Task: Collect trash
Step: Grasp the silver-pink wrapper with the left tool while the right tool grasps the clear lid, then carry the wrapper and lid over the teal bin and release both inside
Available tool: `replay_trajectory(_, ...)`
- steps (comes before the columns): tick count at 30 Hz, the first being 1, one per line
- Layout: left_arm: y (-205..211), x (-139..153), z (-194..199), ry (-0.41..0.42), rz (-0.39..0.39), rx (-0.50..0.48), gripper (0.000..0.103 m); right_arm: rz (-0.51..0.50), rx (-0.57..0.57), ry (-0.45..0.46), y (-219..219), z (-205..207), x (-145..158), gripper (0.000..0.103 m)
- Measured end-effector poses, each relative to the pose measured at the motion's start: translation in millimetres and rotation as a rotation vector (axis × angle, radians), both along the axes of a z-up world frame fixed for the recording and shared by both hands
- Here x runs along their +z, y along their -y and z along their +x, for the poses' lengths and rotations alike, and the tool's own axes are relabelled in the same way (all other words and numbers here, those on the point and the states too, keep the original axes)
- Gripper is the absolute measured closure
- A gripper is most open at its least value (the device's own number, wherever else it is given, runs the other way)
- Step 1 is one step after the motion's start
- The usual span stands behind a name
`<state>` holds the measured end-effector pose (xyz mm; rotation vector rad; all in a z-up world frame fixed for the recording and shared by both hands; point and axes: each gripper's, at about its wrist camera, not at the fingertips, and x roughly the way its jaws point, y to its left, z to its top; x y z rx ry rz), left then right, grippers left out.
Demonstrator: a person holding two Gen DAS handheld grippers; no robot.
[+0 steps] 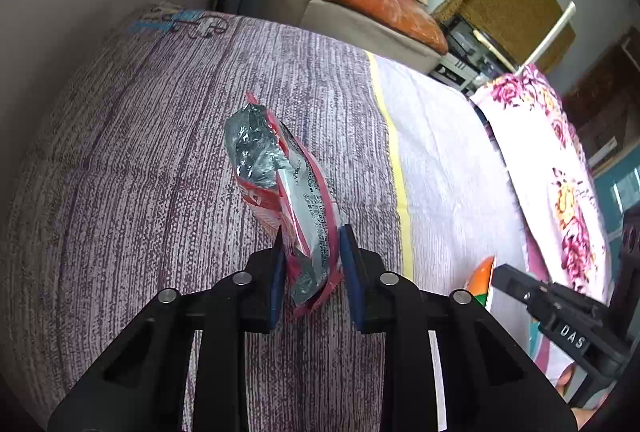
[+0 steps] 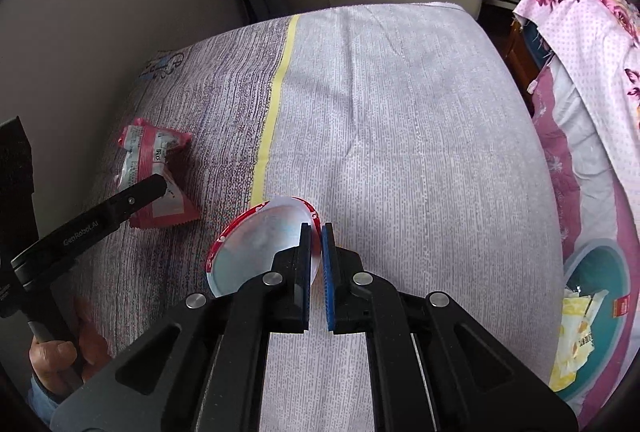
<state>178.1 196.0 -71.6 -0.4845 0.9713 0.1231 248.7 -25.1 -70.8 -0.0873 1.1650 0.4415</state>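
Note:
A crumpled red and silver snack wrapper (image 1: 280, 191) lies on the bed; in the right wrist view the same wrapper (image 2: 154, 171) is at the left. My left gripper (image 1: 312, 252) has its jaws on both sides of the wrapper's near end, with a small gap on the right side. My right gripper (image 2: 316, 256) is shut on the edge of a round foil lid with a red rim (image 2: 256, 244) and holds it just above the bedsheet. An orange edge of that lid (image 1: 482, 280) shows in the left wrist view beside the right gripper's body.
The bed has a purple and white striped sheet (image 2: 400, 111) with a yellow stripe. A floral pink cloth (image 2: 592, 43) hangs at the right. A teal bin (image 2: 600, 304) with yellow wrappers stands low right. A sofa (image 1: 360, 3) stands beyond the bed.

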Motion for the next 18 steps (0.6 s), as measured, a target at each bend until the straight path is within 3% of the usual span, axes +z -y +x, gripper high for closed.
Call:
replay_trajectory(4,17,7,-10,0.008,0.041,-0.055,0.080,0.011,-0.010,0.022,10,-7,6,0.098)
replay_trajectory(18,113,32,-27,0.031,0.063,-0.273,0.080,0.071,-0.107,0.092,80,-34,41,0.098)
